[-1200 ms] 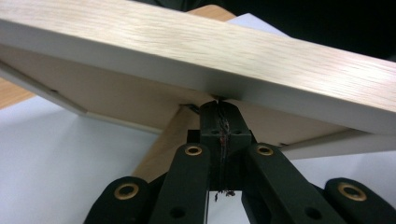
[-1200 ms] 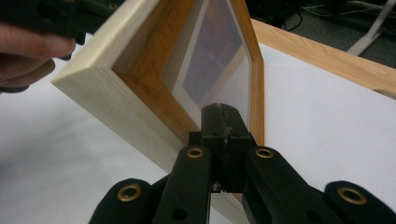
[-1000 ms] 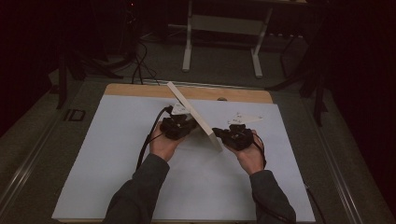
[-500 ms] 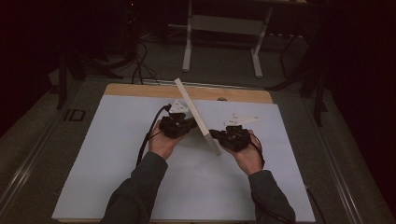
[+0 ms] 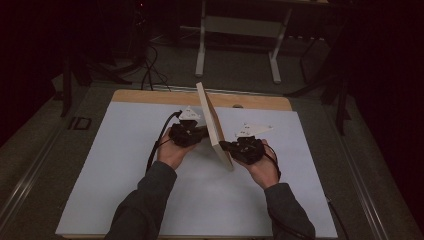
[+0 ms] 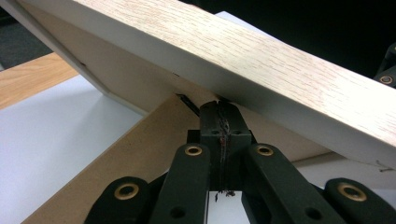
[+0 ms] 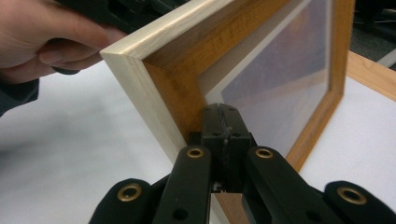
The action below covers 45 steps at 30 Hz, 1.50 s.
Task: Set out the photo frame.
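- The wooden picture frame (image 5: 214,127) stands on edge near the middle of the counter (image 5: 100,190), tilted, its long side running from the far edge toward the person.
- The frame's pale outer rim, warmer inner moulding and glazed front show in the right gripper view (image 7: 261,70); its brown backing board shows in the left gripper view (image 6: 140,154).
- The left tool (image 5: 200,133) presses against the frame's back, its jaws clenched together, tips touching the frame where backing board meets rim.
- The right tool (image 5: 227,146) meets the front face near the frame's near corner, its jaws likewise clenched together, grasping nothing I can make out.
- Each tool sits in a hand, the left hand (image 5: 172,152) and the right hand (image 5: 262,170), one either side of the frame.
- A white sheet covers the counter; bare wood shows along its far edge.
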Each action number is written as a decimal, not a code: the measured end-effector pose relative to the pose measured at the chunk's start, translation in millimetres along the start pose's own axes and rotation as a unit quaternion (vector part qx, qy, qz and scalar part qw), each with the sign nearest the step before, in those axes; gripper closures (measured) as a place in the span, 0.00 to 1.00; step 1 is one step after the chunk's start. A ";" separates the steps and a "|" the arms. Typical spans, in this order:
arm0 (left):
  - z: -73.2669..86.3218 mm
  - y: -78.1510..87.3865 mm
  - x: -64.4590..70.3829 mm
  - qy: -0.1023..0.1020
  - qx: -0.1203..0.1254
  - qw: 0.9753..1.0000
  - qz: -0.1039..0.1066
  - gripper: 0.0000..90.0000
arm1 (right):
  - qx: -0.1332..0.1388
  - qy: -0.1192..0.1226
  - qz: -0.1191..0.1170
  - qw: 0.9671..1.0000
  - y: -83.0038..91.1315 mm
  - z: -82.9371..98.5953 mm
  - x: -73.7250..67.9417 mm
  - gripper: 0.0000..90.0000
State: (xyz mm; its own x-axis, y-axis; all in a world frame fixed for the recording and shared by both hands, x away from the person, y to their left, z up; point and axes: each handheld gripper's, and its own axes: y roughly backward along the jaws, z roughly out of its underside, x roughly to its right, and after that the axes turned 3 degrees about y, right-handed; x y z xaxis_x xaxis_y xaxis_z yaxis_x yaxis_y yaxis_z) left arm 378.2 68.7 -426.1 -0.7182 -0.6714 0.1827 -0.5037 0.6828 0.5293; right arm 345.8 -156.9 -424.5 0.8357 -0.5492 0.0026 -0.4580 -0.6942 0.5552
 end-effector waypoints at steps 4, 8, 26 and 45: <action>0.4 -0.7 -6.7 0.010 0.004 1.000 0.022 1.00 | 0.001 0.002 -0.003 1.000 -1.0 -1.5 -2.0 1.00; -0.9 -0.2 -10.0 0.012 0.000 1.000 0.023 1.00 | 0.004 0.000 -0.010 1.000 -2.9 -2.4 -3.3 1.00; -3.1 2.6 -30.8 0.020 0.002 1.000 0.024 1.00 | 0.006 0.007 -0.029 1.000 -21.3 -16.9 -17.0 1.00; 1.6 20.4 -40.6 0.068 0.013 0.997 -0.024 0.79 | 0.001 0.001 -0.003 1.000 -14.4 -10.1 -8.5 0.93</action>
State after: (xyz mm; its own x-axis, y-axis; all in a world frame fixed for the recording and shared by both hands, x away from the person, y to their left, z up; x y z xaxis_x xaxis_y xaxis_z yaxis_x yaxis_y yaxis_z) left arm 396.3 110.3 -423.9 -0.6217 -0.7352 0.2700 -0.5496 0.6551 0.5184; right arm 348.4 -137.5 -424.1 0.8392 -0.5438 0.0010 -0.4537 -0.6990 0.5529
